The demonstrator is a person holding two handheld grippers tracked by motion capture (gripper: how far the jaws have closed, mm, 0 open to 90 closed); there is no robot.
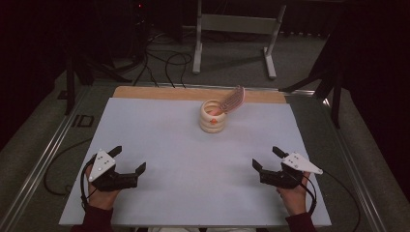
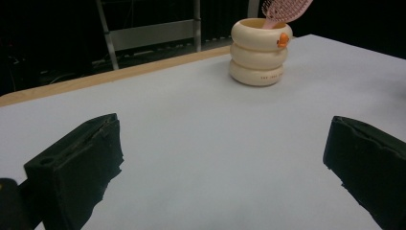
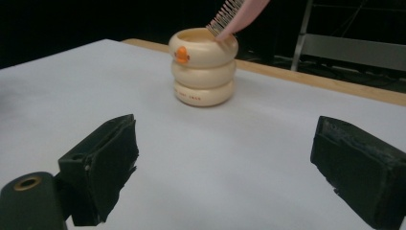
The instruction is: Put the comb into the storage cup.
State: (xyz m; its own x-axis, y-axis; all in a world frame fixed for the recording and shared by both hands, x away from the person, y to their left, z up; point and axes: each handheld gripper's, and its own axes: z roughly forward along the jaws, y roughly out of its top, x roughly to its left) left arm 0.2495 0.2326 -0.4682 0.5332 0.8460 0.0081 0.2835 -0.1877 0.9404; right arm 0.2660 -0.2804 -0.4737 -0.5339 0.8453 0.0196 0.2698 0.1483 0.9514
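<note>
this looks like a lab or recording studio set up for data capture, not a home. the counter is a plain white sheet over a wooden board, framed by metal rails at its sides. black cables trail across a grey carpeted floor beyond it, where a bare metal stand sits. dark tripod-like legs flank the counter, and the surroundings fall away into blackness, with one small red indicator light glowing at the back.

Cup sits far-centre on table, brush in it leaning right; my L gripper near-left, R gripper near-right
</note>
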